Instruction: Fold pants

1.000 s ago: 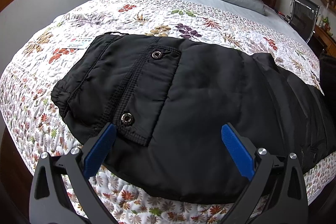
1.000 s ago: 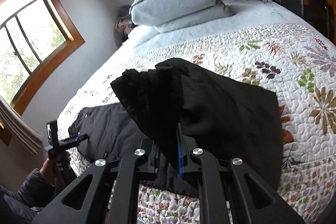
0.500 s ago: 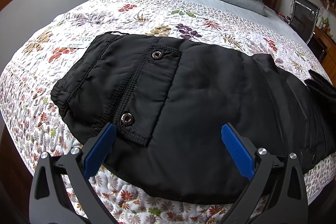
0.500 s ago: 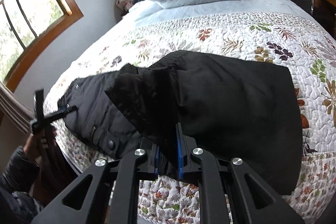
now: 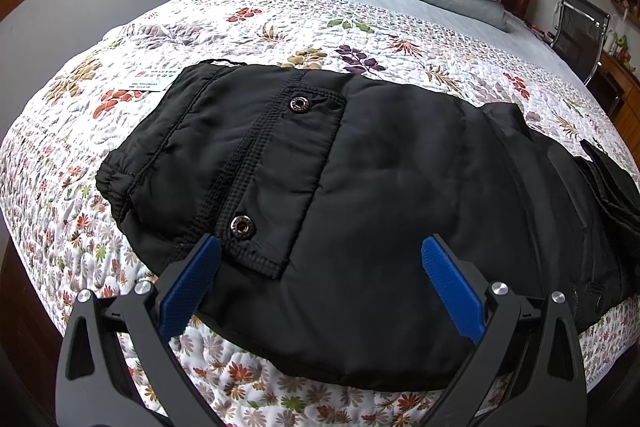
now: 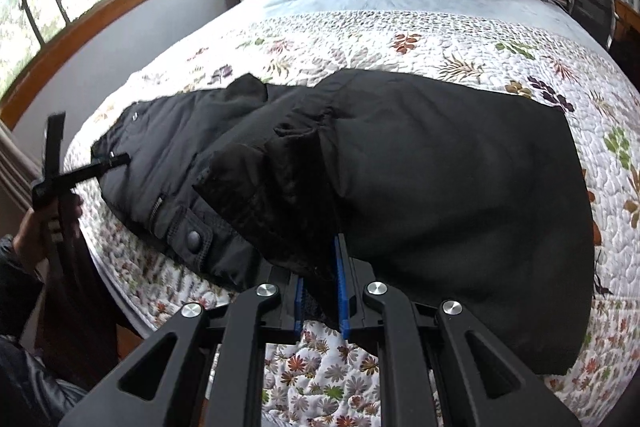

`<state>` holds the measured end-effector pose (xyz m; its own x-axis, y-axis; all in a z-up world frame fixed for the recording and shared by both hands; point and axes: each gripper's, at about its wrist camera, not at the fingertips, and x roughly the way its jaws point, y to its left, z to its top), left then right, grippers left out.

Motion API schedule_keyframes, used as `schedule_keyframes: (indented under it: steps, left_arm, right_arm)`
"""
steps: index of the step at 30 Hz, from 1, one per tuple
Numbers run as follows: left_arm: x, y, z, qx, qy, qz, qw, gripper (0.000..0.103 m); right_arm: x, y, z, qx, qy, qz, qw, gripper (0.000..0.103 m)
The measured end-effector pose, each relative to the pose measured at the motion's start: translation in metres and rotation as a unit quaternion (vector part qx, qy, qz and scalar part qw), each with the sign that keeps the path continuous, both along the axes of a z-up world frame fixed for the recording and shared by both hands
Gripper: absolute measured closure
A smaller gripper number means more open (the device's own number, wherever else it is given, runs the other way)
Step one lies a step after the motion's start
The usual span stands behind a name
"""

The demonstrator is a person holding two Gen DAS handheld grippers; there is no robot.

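On the quilted bed [image 5: 280, 27] we are looking at black padded pants [image 5: 400, 195] lying across the near edge, waistband end with its snap pocket [image 5: 276, 167] toward our left. We are holding the right claw [image 6: 320, 291] pinched tight on a bunched fold of the leg end, raised over the rest of the fabric. Our left claw [image 5: 320, 283] is hovering with its pads spread wide just above the near hem, gripping nothing. Here is the risk, as we are judging it: the slick padded cloth could be sliding out of that narrow pinch, or the carried layer could be landing crooked and bunching, since nothing is pinning the waistband end. The pants are sitting directly ahead of both claws, the near hem close under the left one.
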<state>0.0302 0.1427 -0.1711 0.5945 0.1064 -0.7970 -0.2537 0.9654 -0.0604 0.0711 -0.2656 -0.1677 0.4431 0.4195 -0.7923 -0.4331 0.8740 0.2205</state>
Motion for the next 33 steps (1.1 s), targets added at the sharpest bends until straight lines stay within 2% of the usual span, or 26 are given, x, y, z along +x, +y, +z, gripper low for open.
schedule_keyframes:
  steps: [9, 14, 17, 19, 21, 24, 27, 29, 33]
  left_arm:
    - [0.0, 0.0, -0.001, -0.001, 0.0, 0.001, 1.0, 0.003]
    - [-0.001, 0.001, -0.001, -0.003, -0.001, 0.001, 1.0, 0.003]
    - [-0.001, 0.001, -0.001, -0.003, 0.0, 0.001, 1.0, 0.003]
    - [-0.001, 0.001, -0.001, -0.003, -0.001, 0.002, 1.0, 0.003]
    - [-0.002, 0.001, -0.001, -0.004, -0.001, 0.003, 1.0, 0.003]
    - [-0.002, 0.001, -0.001, -0.005, -0.001, 0.004, 1.0, 0.003]
    - [-0.002, 0.001, -0.001, -0.007, -0.002, 0.004, 1.0, 0.003]
    - [-0.002, 0.0, 0.0, -0.008, -0.003, 0.005, 1.0, 0.003]
    - [-0.002, 0.0, 0.0, -0.009, -0.003, 0.005, 0.9999, 0.003]
  right_arm:
    - [-0.004, 0.01, -0.014, -0.036, 0.0, 0.019, 0.999, 0.088]
    - [-0.008, 0.017, -0.02, -0.06, -0.006, 0.034, 0.998, 0.079]
    - [-0.013, 0.021, -0.022, -0.065, -0.012, 0.042, 0.997, 0.067]
    - [-0.016, 0.024, -0.021, -0.06, -0.01, 0.051, 0.997, 0.048]
    - [-0.021, 0.027, -0.018, -0.054, -0.009, 0.062, 0.997, 0.04]
    - [-0.027, 0.029, -0.012, -0.056, -0.018, 0.066, 0.996, 0.04]
    - [-0.026, 0.022, -0.004, -0.022, -0.013, 0.058, 0.998, 0.04]
    - [-0.024, 0.018, 0.001, -0.008, -0.015, 0.05, 0.999, 0.043]
    - [-0.018, 0.021, 0.001, -0.016, -0.021, 0.048, 0.998, 0.055]
